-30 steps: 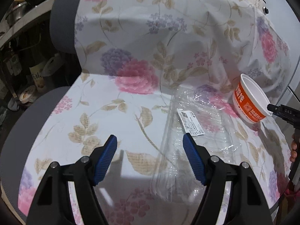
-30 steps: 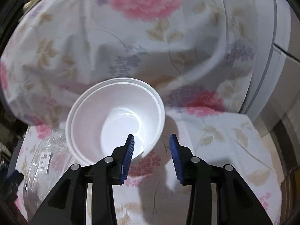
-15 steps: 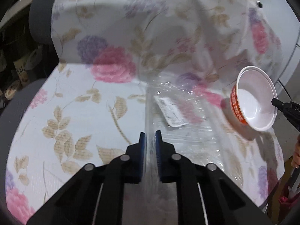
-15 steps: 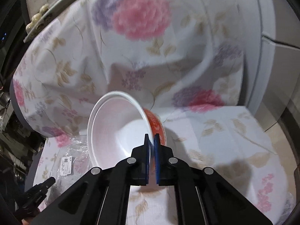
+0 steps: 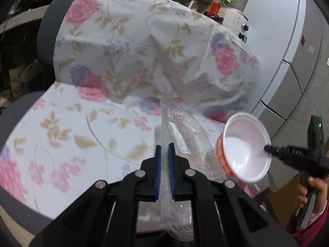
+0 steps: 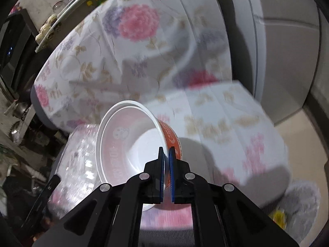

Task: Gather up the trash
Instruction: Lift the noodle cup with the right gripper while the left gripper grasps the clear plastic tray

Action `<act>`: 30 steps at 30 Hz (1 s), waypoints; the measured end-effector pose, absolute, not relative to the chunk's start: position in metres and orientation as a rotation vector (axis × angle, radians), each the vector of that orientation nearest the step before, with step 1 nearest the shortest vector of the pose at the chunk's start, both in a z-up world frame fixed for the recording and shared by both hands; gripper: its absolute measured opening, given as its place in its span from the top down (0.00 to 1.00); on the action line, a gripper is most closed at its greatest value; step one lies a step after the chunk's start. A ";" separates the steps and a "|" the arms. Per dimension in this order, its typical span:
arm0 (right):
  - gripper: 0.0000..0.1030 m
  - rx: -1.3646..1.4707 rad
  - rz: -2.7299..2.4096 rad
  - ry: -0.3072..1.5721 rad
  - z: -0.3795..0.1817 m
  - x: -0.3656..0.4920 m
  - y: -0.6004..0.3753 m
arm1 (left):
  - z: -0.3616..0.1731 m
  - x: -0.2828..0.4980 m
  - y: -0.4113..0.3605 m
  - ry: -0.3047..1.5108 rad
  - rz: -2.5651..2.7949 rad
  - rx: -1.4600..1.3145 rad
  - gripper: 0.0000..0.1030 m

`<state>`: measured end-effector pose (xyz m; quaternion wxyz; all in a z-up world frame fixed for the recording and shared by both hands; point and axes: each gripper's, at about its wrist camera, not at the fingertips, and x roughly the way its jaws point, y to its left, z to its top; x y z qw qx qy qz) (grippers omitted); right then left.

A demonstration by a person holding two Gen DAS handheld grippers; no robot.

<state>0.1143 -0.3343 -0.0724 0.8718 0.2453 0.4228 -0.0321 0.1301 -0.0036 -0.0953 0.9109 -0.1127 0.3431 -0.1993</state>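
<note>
We have both pieces of trash lifted just above the floral-covered chair [image 5: 115,47]. The larger one, the clear plastic container [image 5: 185,127], is thin, light and crackly, so our left hand-held gripper [image 5: 164,164] pinches its near edge, where it flexes. To its right, the noodle bowl [image 6: 131,144] is light but stiffer; our right hand-held gripper [image 6: 167,164] clamps its rim wall, probably the firmest hold.
</note>
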 end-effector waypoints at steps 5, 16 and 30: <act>0.89 0.495 -0.119 0.946 -0.094 0.102 -0.341 | -0.124 0.129 -0.029 0.776 -0.376 -0.148 0.94; 0.52 0.335 -0.187 0.874 -0.087 0.097 -0.337 | -0.118 0.129 -0.015 0.797 -0.383 -0.123 0.67; 0.65 0.370 -0.220 0.856 -0.097 0.093 -0.343 | -0.148 0.181 -0.035 0.932 -0.422 -0.006 0.67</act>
